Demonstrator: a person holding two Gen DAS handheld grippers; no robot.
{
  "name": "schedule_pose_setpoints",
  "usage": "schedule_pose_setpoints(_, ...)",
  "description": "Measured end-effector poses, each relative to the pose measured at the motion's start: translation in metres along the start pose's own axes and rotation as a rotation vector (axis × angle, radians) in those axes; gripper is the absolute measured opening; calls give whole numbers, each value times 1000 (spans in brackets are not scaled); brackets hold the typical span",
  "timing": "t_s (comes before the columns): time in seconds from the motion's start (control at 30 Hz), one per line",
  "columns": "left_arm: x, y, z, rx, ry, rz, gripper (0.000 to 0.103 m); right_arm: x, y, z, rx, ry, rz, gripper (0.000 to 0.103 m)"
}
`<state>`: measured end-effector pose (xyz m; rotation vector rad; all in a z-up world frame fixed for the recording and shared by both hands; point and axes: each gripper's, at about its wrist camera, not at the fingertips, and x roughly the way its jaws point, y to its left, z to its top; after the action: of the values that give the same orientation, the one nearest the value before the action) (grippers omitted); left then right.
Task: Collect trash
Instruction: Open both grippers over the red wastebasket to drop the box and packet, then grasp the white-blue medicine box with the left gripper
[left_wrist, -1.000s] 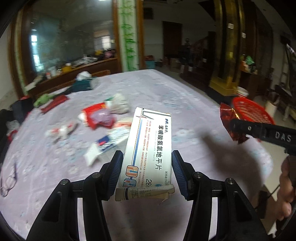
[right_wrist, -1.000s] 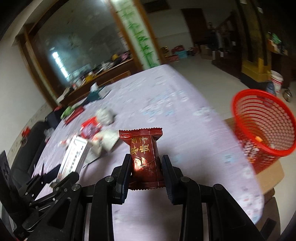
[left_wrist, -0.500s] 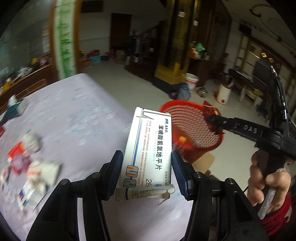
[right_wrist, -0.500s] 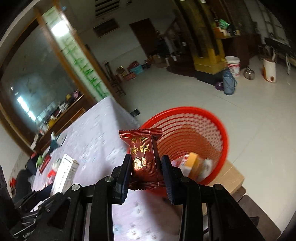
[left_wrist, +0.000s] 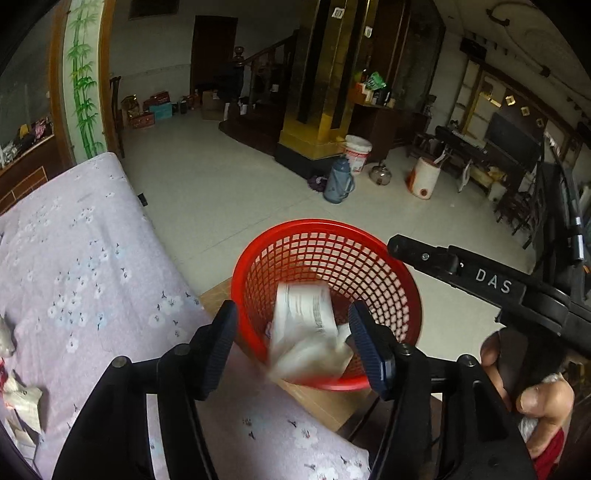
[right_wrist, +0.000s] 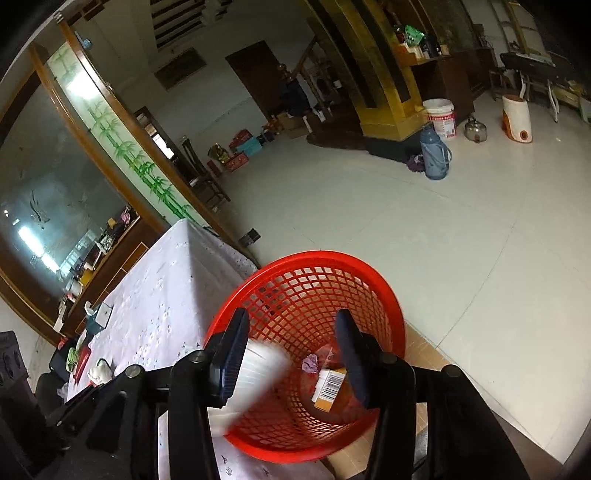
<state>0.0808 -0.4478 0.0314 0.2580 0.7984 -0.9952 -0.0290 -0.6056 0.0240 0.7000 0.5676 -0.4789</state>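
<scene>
Over the round red plastic mesh basket (left_wrist: 325, 258), the left wrist view shows the left tongs (left_wrist: 291, 347) spread wide and released; the white medicine box (left_wrist: 306, 332), clamped between them half a second ago, is now a blur falling inside the rim; the right tongs (left_wrist: 402, 251) reach over the far rim, a hand (left_wrist: 532, 391) gripping the handle; more scraps (left_wrist: 18, 398) wait on the lilac flowered desk (left_wrist: 92, 277). From the right wrist view, the right tongs (right_wrist: 291, 354) are likewise parted and empty; the dark red wrapper they held is gone, presumably dropped in; an orange barcoded carton (right_wrist: 328, 387) lies on the basket floor; nothing blocks the return to the desk.
</scene>
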Motion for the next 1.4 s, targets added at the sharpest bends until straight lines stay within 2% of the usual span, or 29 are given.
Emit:
schedule_pose_setpoints(0.23,-39,23,-40,10,-12,52,67,-18,14,-30,-33,10,77,52)
schedule_pose_setpoints(0.5,-91,73,-98,-47,-11,121,67,-16,80,-75,-162,103,186,53)
schedule_pose_setpoints(0.63,-123,107,-130,-84,-30,177,70,-7,112,-97,-231,158,222,53)
schedule_pose_setpoints(0.87,-185,195,-170,-166,-60,327,78,2,157,-131,-328,217,256,53)
schedule_pose_setpoints(1.0,-201,246,-176,-251,-60,323,79,2,175,-144,-360,238,272,53)
schedule_pose_setpoints(1.17,-188,292,-172,-393,-46,266,78,1,186,-152,-389,250,269,53)
schedule_pose_setpoints(1.3,-169,308,-167,-455,-17,185,78,1,186,-152,-389,253,257,53)
schedule_pose_setpoints(1.4,-160,301,-169,-433,14,135,78,2,185,-151,-389,255,249,53)
